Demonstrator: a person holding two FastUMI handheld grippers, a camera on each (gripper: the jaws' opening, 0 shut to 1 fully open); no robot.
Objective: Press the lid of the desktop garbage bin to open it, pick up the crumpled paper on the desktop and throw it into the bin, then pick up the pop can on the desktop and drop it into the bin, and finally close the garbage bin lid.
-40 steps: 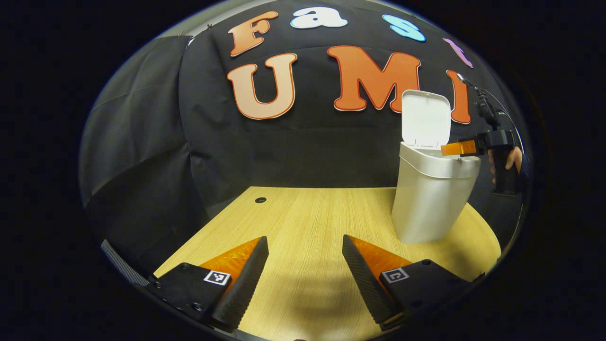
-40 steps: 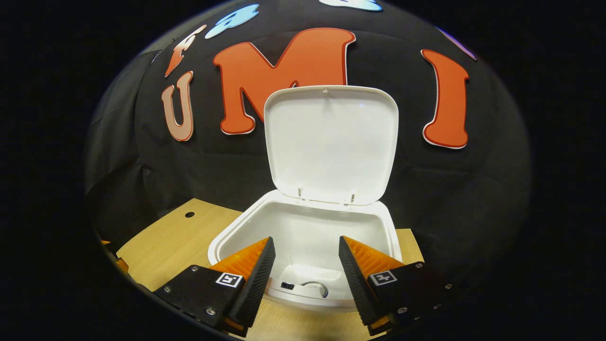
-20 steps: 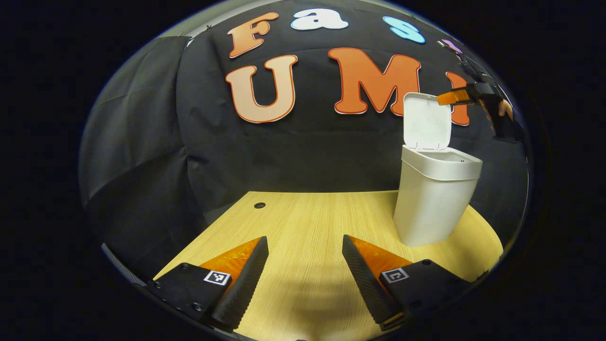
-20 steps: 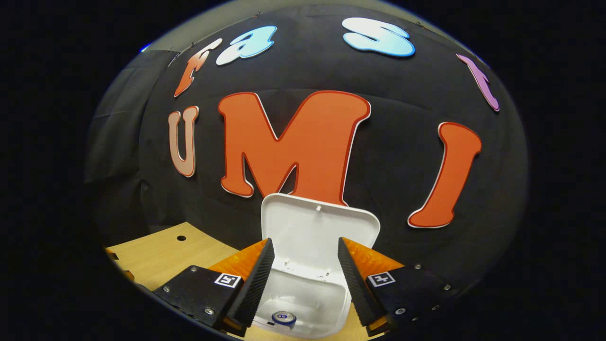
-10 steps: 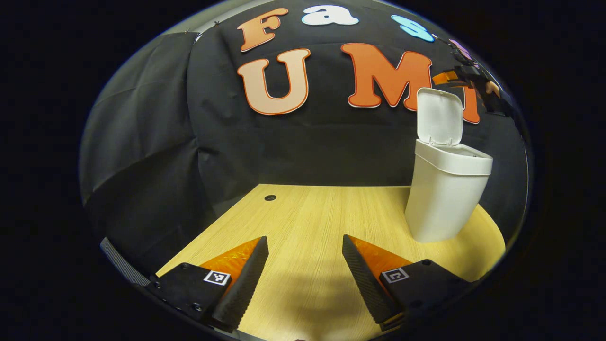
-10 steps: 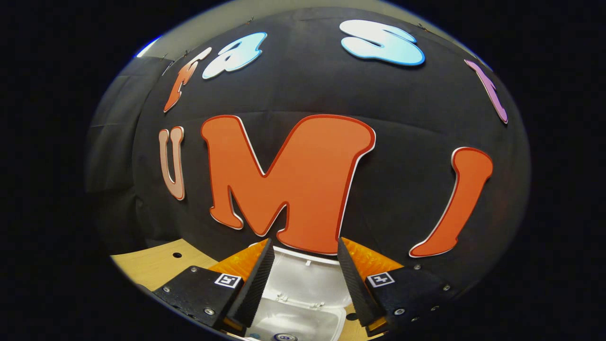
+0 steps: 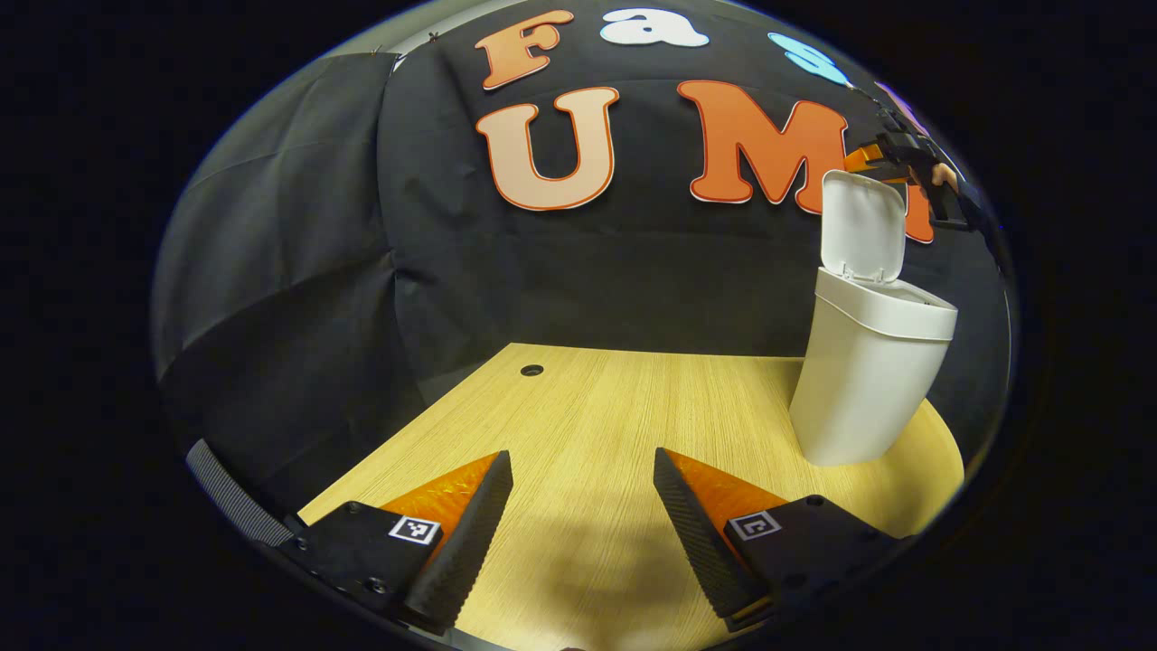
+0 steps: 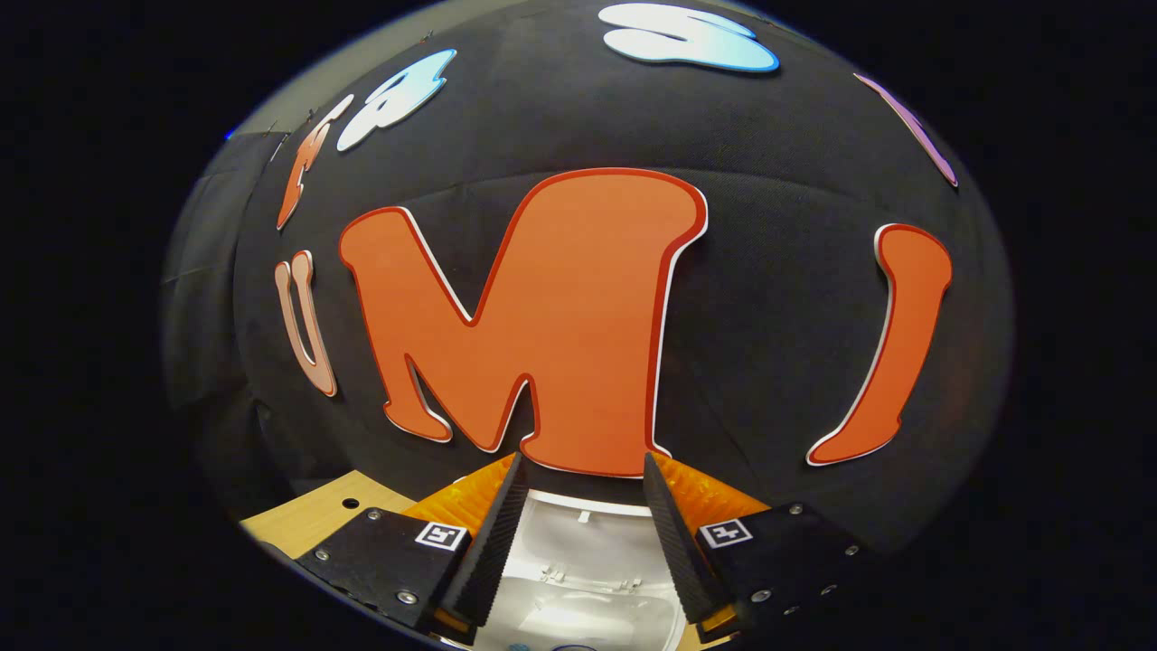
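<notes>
A black-walled booth with a wooden worktop (image 7: 587, 425). The bin (image 7: 868, 380) stands far right, lid (image 7: 863, 226) upright; the right claw (image 8: 578, 479), wide and empty, sits above its top edge.

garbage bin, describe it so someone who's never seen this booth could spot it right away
Start from the light wooden table in front of the black cloth wall. On the table's right side in the left gripper view stands the garbage bin, a tall white tapered container. Its hinged lid stands up open, with the right gripper up by the lid's top edge.
</notes>
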